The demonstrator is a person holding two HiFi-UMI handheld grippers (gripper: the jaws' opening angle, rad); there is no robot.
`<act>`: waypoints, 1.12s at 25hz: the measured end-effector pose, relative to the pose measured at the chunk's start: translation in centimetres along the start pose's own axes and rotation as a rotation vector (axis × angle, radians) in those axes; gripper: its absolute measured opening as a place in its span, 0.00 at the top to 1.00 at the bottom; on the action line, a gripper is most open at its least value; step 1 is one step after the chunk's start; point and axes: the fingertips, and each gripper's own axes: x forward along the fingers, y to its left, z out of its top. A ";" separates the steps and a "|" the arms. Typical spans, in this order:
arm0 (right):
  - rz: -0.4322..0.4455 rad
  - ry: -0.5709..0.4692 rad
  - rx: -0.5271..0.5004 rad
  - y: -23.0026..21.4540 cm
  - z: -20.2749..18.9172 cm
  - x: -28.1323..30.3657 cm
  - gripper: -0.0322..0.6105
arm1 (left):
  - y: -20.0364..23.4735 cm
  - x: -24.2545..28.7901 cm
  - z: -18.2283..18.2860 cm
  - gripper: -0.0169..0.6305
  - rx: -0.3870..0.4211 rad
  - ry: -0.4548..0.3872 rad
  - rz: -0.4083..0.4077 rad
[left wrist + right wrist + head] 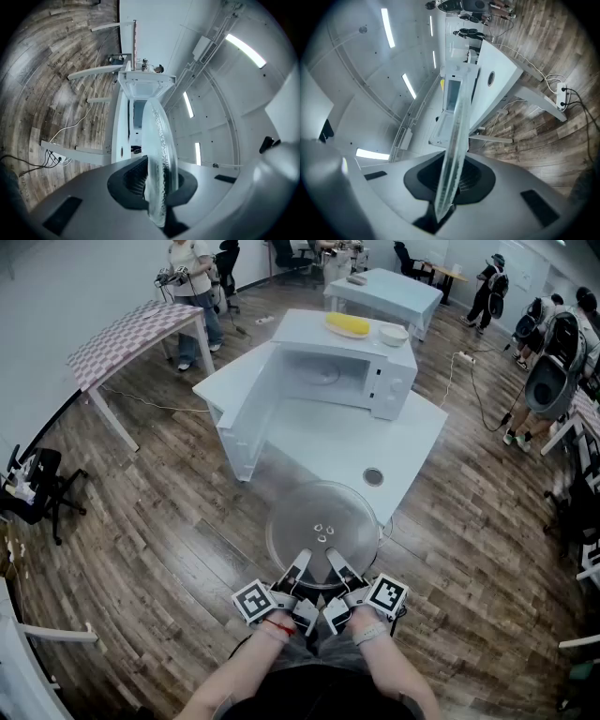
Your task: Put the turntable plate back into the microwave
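Note:
A round clear glass turntable plate (323, 531) hangs flat in the air just off the near edge of a white table (394, 456). Both grippers clamp its near rim: my left gripper (298, 570) and my right gripper (337, 570) sit side by side, each shut on the glass. In the left gripper view the turntable plate (159, 159) runs edge-on between the jaws; the right gripper view shows the turntable plate (452, 154) the same way. The white microwave (352, 367) stands at the table's far end, its door (246, 413) swung open to the left, cavity facing me.
A yellow item (348, 325) and a white bowl (394, 334) rest on top of the microwave. A round hole (373, 476) sits in the tabletop. Other tables, chairs, cables and several people stand around on the wooden floor.

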 end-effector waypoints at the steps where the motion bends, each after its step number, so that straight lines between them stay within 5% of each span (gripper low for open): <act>1: -0.001 0.000 -0.002 -0.1 -0.1 0.1 0.87 | 0.2 -0.1 0.2 0.92 0.001 0.001 0.001; 13: -0.007 -0.022 0.001 -0.6 -1.2 1.7 0.87 | 0.8 -0.5 2.1 0.92 -0.015 0.023 0.004; 28: 0.013 -0.010 0.006 -1.7 2.6 5.5 0.87 | 2.0 4.1 4.3 0.92 -0.006 0.007 0.001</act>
